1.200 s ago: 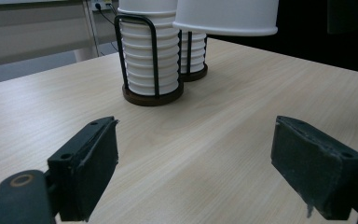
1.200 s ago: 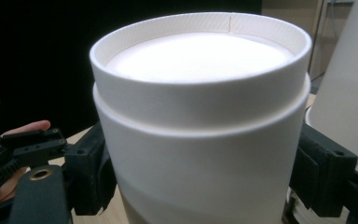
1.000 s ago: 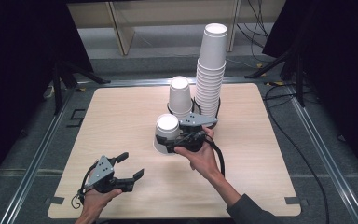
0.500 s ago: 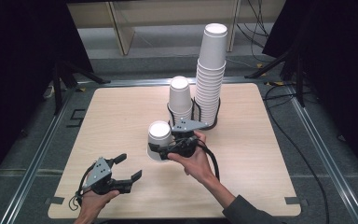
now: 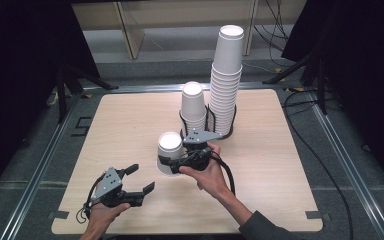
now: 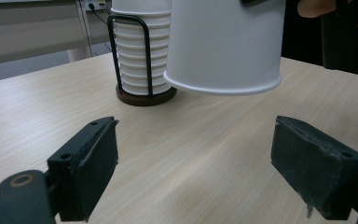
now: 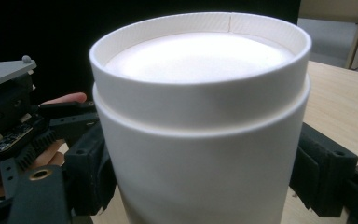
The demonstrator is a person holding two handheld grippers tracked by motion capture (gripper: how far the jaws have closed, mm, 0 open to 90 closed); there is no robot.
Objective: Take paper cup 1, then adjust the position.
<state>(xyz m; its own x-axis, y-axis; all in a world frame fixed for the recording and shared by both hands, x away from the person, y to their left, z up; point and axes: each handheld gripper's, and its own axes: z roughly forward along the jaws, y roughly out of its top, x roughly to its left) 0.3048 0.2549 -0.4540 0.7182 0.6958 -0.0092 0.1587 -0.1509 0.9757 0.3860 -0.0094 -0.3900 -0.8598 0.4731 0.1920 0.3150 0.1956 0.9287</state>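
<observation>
My right gripper (image 5: 172, 162) is shut on a single white paper cup (image 5: 170, 149), held upside down at the middle of the table. The left gripper view shows the cup's rim (image 6: 223, 86) hanging a little above the wood. In the right gripper view the cup (image 7: 200, 116) sits bottom up between both pads. My left gripper (image 5: 143, 177) rests low near the front left, open, with nothing between its jaws, pointing at the cup. A tall stack of cups (image 5: 227, 80) and a shorter stack (image 5: 192, 105) stand upside down in a black wire holder (image 5: 208, 117) behind the held cup.
The wooden table (image 5: 285, 165) has bare room to the right and far left. The other hand and left gripper (image 7: 9, 126) lie just behind the held cup. Cables and stand legs (image 5: 300, 70) lie on the floor beyond the table.
The right gripper has carried the cup a short way from the holder toward the front left, closer to the left gripper. The left gripper has stayed put.
</observation>
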